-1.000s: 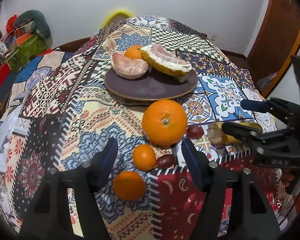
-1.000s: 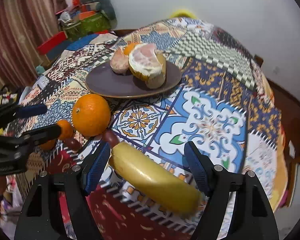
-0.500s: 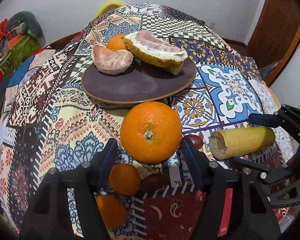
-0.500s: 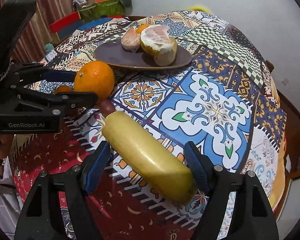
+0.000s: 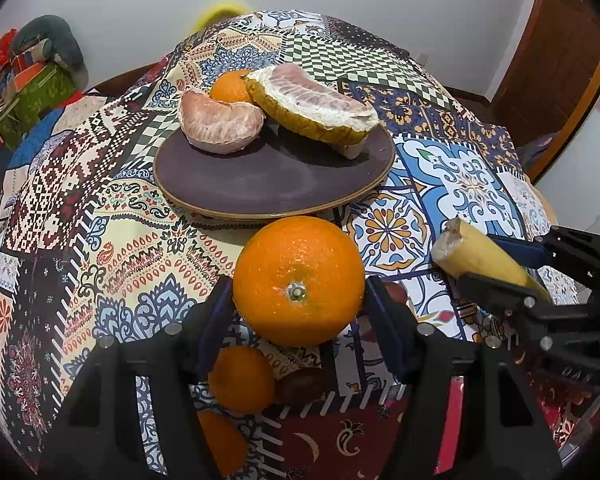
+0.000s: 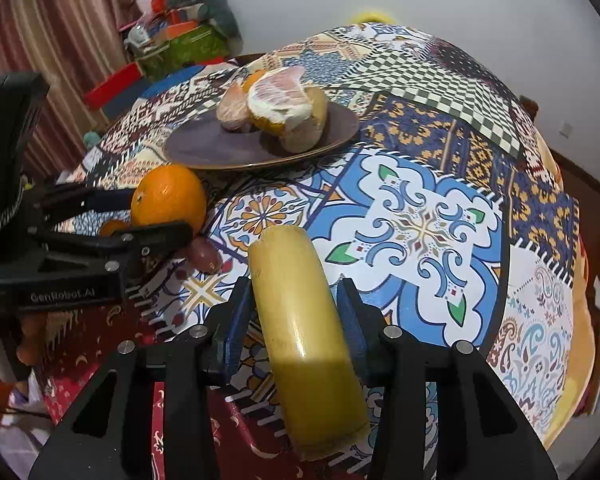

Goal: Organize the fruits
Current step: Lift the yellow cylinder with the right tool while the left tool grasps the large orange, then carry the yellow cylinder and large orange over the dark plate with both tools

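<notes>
Orange [image 5: 298, 280] sits just before the dark plate [image 5: 260, 184], between our left tongs' [image 5: 298, 312] parted pads. Beside it, our right tongs [image 6: 296, 316] are closing on the banana [image 6: 300, 320].

The only readable writing is the pale lettering "GenRobot.AI" on the black side of the left gripper [image 6: 172, 218], seen from the right wrist camera. A strap on the black body above it carries white letters too blurred to read. The left wrist view shows no legible writing.
</notes>
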Tool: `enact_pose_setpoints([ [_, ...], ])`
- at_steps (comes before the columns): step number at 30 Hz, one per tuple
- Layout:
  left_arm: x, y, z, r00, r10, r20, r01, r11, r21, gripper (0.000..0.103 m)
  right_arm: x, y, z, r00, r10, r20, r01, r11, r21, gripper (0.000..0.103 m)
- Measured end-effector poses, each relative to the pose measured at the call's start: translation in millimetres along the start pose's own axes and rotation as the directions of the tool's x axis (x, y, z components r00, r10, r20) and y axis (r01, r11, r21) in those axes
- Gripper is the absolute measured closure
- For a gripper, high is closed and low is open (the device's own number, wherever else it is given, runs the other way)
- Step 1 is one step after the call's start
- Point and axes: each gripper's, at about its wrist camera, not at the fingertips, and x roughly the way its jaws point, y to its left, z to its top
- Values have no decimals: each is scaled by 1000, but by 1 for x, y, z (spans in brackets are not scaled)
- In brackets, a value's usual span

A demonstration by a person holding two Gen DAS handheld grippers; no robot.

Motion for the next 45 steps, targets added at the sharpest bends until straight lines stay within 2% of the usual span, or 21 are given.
enact_pose_setpoints([
  [8, -7, -5, -6, 1000, 16, 12, -17, 999, 41, 39, -14, -1, 2, 999, -29, 40, 28, 1000, 9, 66],
  [18, -37, 3, -6, 998, 10, 69, -11, 1000, 8, 39, -40, -1, 16, 992, -37, 117, 35, 999, 24, 67],
  [34, -102, 14, 4, 975, 20, 220, -12, 999, -38, 39, -73, 28, 42, 973, -10, 230, 11, 1000, 0, 68],
  [45, -106, 40, 19, 966, 60, 253, -38, 995, -92, 39, -72, 40, 61, 962, 25, 272, -21, 1000, -16, 68],
])
